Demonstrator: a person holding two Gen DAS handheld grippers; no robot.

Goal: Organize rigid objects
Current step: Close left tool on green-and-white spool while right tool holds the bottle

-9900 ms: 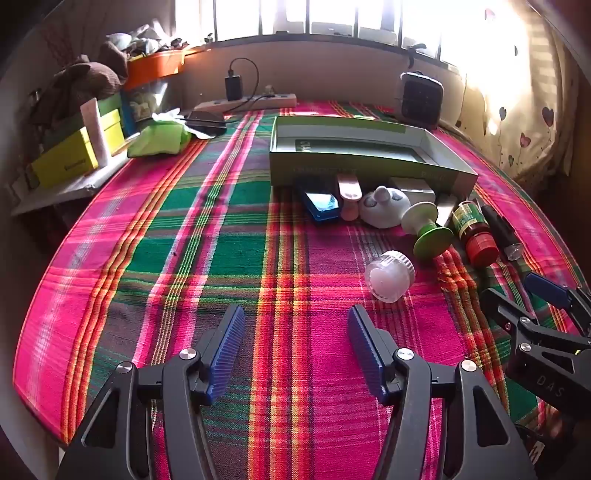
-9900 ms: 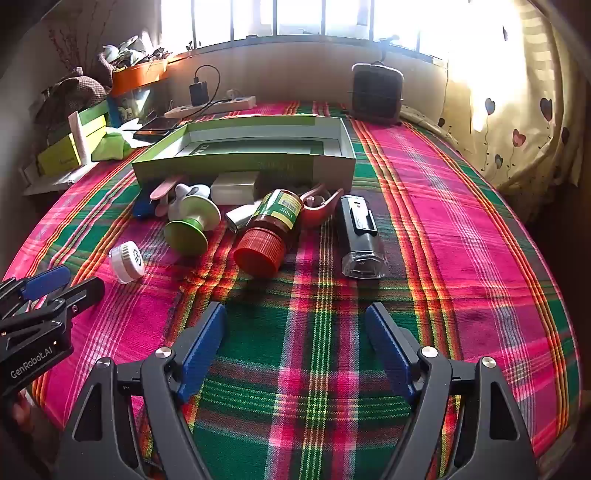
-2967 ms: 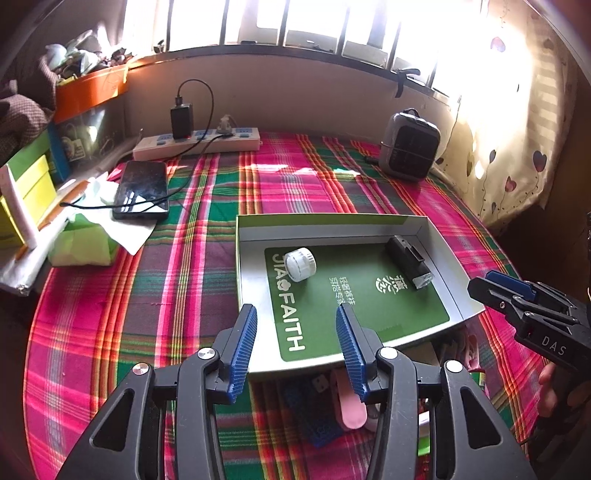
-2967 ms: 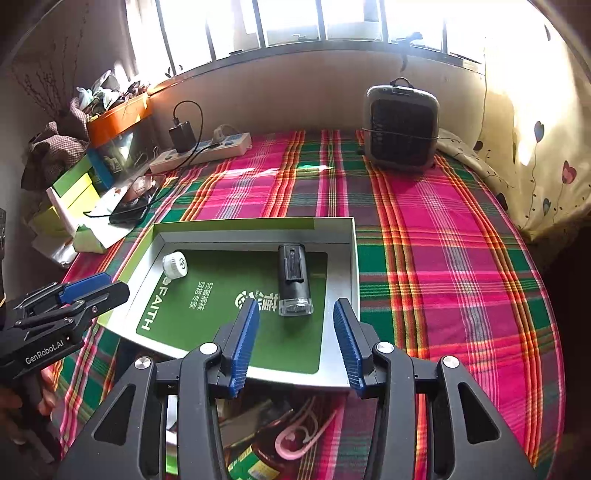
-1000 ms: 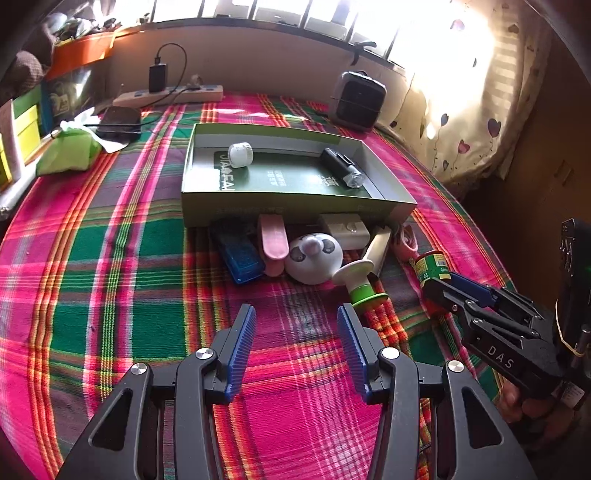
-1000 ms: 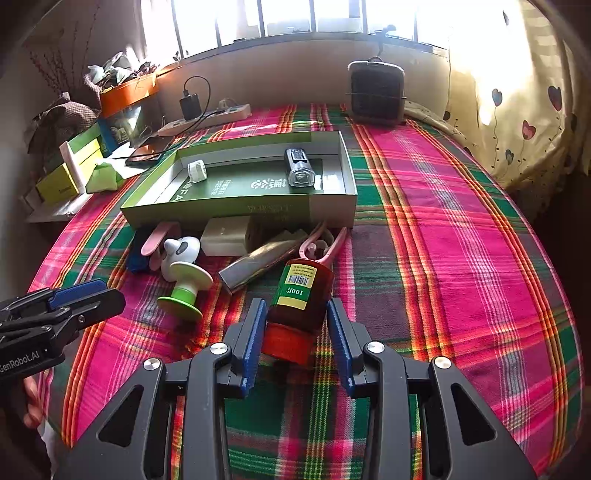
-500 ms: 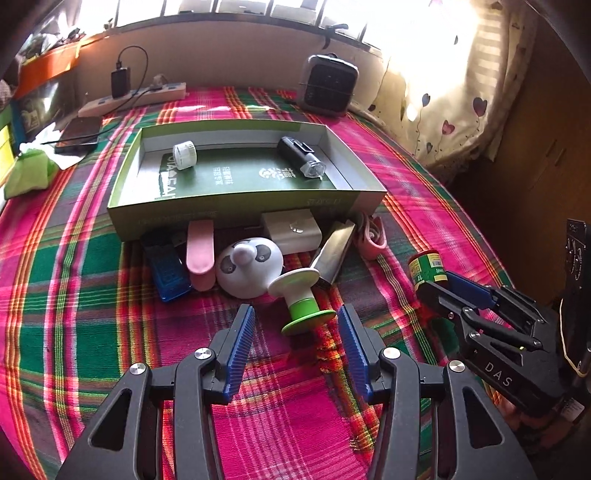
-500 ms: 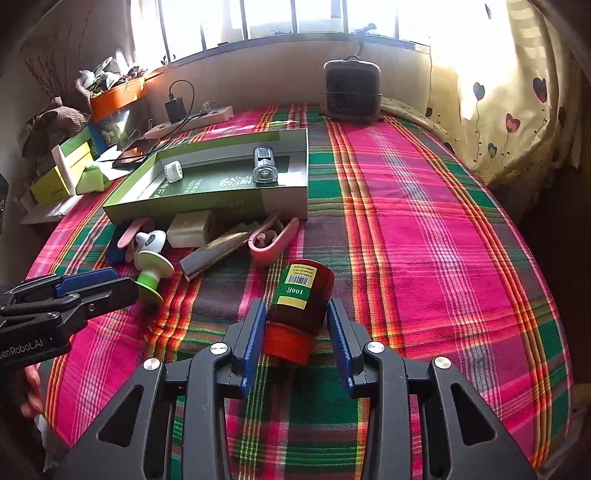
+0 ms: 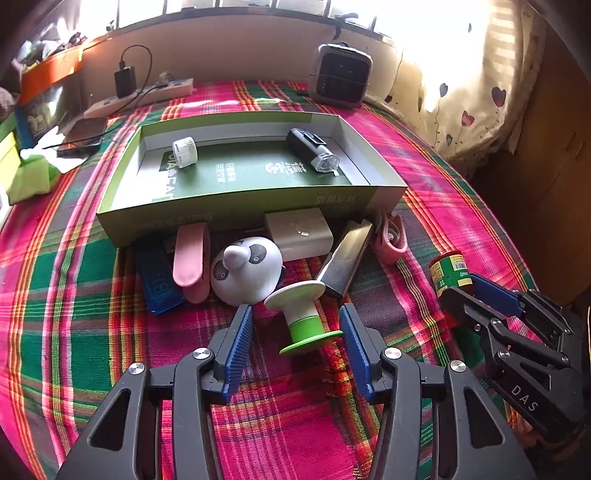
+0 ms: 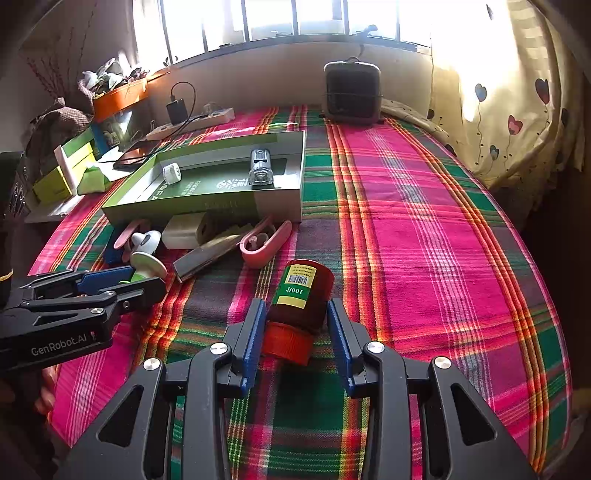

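A sunlit room around a plaid-covered table

We are looking across a pink, green and orange plaid tablecloth [image 10: 424, 229] toward a barred window [image 10: 295, 18] that is pouring in bright daylight. Below the window, a plain beige wall [image 9: 229, 51] is running behind the table. Right of the window, a cream curtain with heart prints [image 10: 509, 92] is glowing in the sun. Under the window, a small dark heater [image 10: 352, 92] is standing at the table's far edge, and left of it a power strip [image 10: 195, 120] is holding a black charger [image 10: 176, 109]. Farther left of the window, an orange box [image 10: 120, 98] is sitting among clutter.
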